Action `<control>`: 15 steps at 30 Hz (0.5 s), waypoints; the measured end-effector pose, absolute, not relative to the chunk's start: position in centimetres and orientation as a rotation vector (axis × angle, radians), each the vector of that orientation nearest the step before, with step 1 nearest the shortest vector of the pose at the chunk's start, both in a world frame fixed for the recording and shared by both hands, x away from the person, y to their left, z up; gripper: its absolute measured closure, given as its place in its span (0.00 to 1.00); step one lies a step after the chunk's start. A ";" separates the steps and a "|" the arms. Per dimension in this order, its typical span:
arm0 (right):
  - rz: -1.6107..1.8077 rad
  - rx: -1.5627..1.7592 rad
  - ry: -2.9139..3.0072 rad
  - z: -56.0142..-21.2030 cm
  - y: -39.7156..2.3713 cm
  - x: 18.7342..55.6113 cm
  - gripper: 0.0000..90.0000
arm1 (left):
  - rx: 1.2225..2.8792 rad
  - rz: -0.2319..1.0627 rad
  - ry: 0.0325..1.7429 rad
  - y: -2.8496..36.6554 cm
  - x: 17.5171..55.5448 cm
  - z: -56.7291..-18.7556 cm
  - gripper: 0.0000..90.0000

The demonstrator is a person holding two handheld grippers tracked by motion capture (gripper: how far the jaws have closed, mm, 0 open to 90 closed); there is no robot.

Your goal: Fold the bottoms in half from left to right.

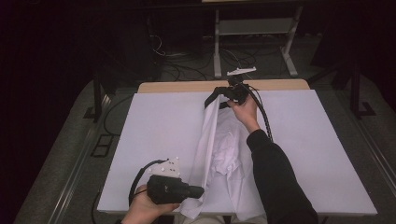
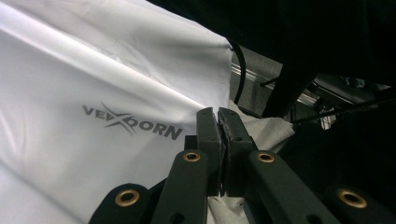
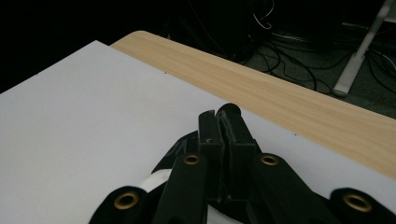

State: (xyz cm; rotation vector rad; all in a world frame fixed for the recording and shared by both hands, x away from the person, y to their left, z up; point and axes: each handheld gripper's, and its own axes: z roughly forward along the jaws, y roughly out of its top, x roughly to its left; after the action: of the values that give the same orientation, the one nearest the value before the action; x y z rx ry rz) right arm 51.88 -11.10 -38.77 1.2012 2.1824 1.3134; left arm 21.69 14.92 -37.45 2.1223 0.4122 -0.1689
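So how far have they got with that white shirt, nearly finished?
Not nearly, it seems. Done: both ends are gripped. The left gripper is shut on the white shirt at the near edge of the table, and the right gripper pinches its dark-trimmed end at the far side. In hand: stretching it lengthwise between them. Left: the middle is crumpled, so spreading and any folding remain.

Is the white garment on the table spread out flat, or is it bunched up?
Bunched up. The white garment lies in a narrow, crumpled strip, stretched between the left gripper and the right gripper.
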 end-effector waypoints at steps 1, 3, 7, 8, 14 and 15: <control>1.310 1.196 2.185 -38.7 -11.2 51.8 0.96 | 2.124 -0.178 0.401 14.4 21.8 -37.4 0.97; 1.305 1.193 2.189 -38.6 -11.3 51.8 0.96 | 2.124 -0.183 0.383 13.8 21.8 -37.4 0.97; 1.302 1.191 2.198 -38.5 -11.7 51.8 0.96 | 2.128 -0.199 0.351 12.5 22.0 -37.3 0.97; 1.297 1.188 2.203 -38.5 -11.8 51.8 0.96 | 2.128 -0.202 0.340 12.2 22.1 -37.3 0.97; 1.288 1.182 2.229 -38.3 -12.5 51.9 0.96 | 2.125 -0.223 0.308 10.6 22.2 -37.4 0.97; 1.287 1.184 2.229 -38.3 -12.7 51.9 0.96 | 2.126 -0.226 0.306 10.4 22.2 -37.4 0.97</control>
State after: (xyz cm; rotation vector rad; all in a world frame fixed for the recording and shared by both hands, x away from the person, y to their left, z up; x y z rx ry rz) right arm 51.88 -12.67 -38.30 1.1839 2.2289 1.2867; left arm 22.21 10.37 -37.43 2.1261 0.3064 -0.2258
